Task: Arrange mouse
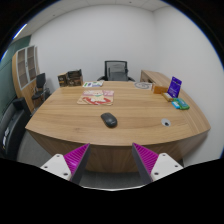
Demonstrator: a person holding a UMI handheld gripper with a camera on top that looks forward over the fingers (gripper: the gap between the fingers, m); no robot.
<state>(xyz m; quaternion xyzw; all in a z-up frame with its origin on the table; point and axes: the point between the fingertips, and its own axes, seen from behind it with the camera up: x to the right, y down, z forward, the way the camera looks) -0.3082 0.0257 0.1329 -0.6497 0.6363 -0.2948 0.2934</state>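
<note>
A dark grey mouse lies on the wooden table, a little left of the table's middle and well beyond my fingers. My gripper hangs in front of the table's near edge, open, with nothing between its purple pads. The mouse sits roughly in line with the gap between the fingers, far ahead of them.
A pink mat with a picture lies farther back on the table. A small white object rests near the right edge, with a teal box and a purple sign behind it. A black office chair stands at the far side, another chair at the left.
</note>
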